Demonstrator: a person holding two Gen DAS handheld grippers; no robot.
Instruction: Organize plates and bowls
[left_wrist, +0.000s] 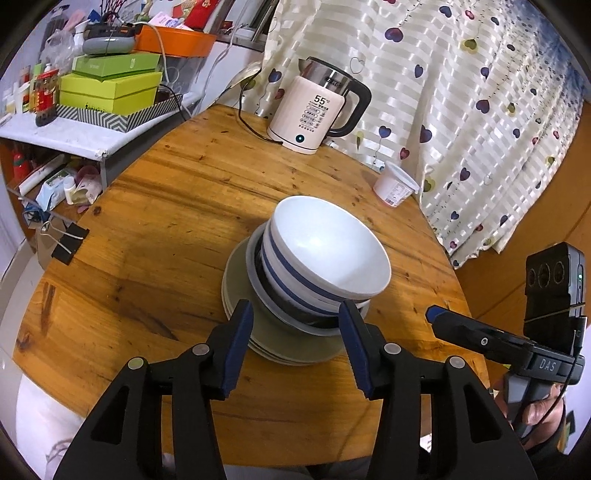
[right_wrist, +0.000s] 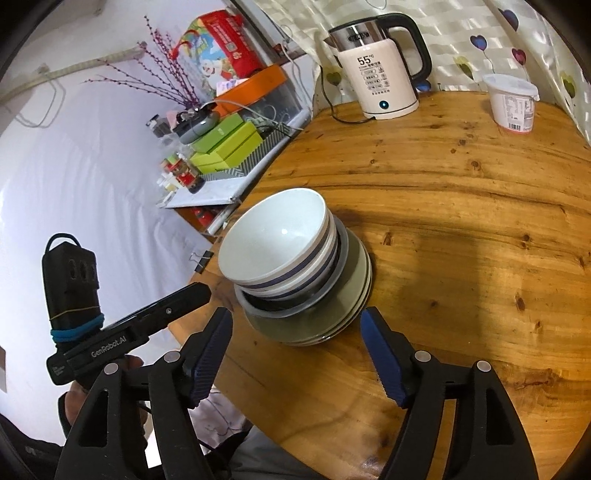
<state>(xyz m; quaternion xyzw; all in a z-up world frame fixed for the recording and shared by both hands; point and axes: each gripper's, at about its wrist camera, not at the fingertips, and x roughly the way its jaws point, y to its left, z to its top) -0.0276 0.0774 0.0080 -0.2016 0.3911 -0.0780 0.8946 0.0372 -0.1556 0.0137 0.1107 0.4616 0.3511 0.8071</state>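
White bowls (left_wrist: 325, 254) nest in a gray dish (left_wrist: 295, 321) atop stacked plates (left_wrist: 280, 343). The stack sits just ahead of the left gripper (left_wrist: 295, 347) and right gripper (right_wrist: 295, 350). Both grippers are spread apart, holding nothing.

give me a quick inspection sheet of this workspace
surface: round wooden table, worn, bare around the stack
job's things: white blue-striped bowls nested on a grey dish, on green plates, one stack
clutter: kettle reading 55, yogurt tub, binder clip at the table edge
grippers: left gripper open, empty, near the stack; right gripper open, empty
cables: kettle cord runs across the table's far edge
surroundings: heart-print curtain; shelf with green boxes
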